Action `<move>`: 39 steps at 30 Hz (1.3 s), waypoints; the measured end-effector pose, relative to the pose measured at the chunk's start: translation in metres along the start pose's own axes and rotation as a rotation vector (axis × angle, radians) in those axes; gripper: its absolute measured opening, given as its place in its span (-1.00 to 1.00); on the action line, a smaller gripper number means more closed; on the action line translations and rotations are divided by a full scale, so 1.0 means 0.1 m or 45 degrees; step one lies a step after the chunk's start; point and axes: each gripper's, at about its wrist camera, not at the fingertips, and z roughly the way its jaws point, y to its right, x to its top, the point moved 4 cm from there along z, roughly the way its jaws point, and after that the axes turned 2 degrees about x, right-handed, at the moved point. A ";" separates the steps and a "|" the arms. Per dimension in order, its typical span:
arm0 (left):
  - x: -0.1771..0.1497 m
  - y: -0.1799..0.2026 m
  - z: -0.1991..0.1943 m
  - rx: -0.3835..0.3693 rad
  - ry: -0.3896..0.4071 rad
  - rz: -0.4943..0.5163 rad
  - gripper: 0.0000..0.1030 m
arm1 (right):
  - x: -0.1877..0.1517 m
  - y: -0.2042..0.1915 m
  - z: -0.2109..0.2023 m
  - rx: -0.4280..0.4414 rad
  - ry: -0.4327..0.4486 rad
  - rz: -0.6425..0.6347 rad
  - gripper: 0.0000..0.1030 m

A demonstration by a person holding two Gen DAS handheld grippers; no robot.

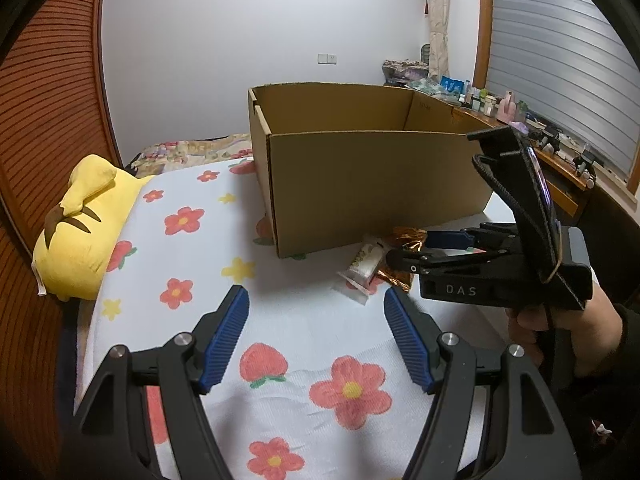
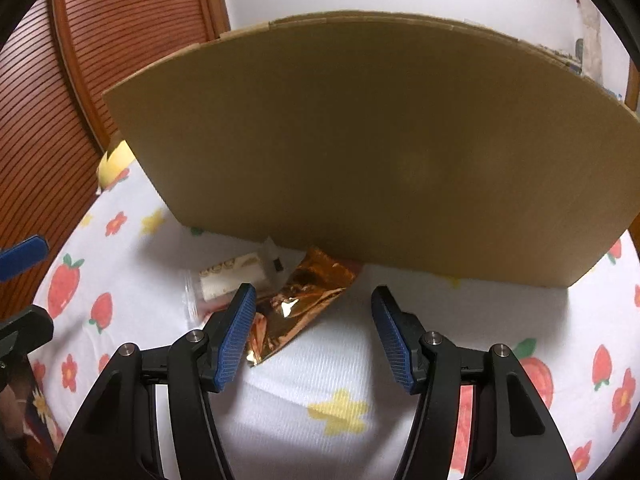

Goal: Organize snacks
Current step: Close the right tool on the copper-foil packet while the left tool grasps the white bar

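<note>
An open cardboard box [image 1: 360, 172] stands on the flowered bed sheet [image 1: 280, 320]; its near wall fills the right wrist view [image 2: 360, 152]. In front of it lie a clear-wrapped white snack [image 1: 366, 262] and a copper foil snack packet [image 1: 404, 240]; both also show in the right wrist view, the white snack [image 2: 234, 276] left of the foil packet [image 2: 304, 300]. My right gripper [image 2: 314, 300] is open, low over the foil packet, its left pad near both snacks; in the left wrist view it [image 1: 416, 246] reaches in from the right. My left gripper [image 1: 314, 300] is open and empty above the sheet.
A yellow plush toy [image 1: 84, 228] lies at the bed's left edge beside a wooden slatted wall [image 1: 48, 120]. A cluttered desk [image 1: 520, 120] stands at the far right under a window blind.
</note>
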 end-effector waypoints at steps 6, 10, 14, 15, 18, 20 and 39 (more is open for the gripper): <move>0.00 0.06 0.08 -0.003 -0.013 0.014 0.37 | -0.03 0.01 -0.05 0.009 -0.007 -0.035 -0.39; 0.03 0.09 0.19 -0.026 -0.024 0.010 0.36 | -0.09 0.04 -0.14 0.032 0.010 -0.043 -0.49; 0.08 0.15 0.35 -0.061 -0.049 0.025 0.25 | -0.18 0.08 -0.27 0.067 0.038 -0.025 -0.49; 0.09 0.17 0.40 -0.070 -0.059 0.033 0.18 | -0.20 0.10 -0.30 0.077 0.048 -0.019 -0.49; 0.11 0.24 0.56 -0.083 -0.092 0.068 0.06 | -0.27 0.13 -0.44 0.089 0.084 -0.012 -0.49; 0.12 0.28 0.65 -0.095 -0.118 0.087 0.00 | -0.32 0.15 -0.51 0.095 0.101 -0.008 -0.49; 0.20 0.41 1.06 -0.114 -0.203 0.173 -0.21 | -0.50 0.16 -0.68 0.135 0.151 -0.008 -0.49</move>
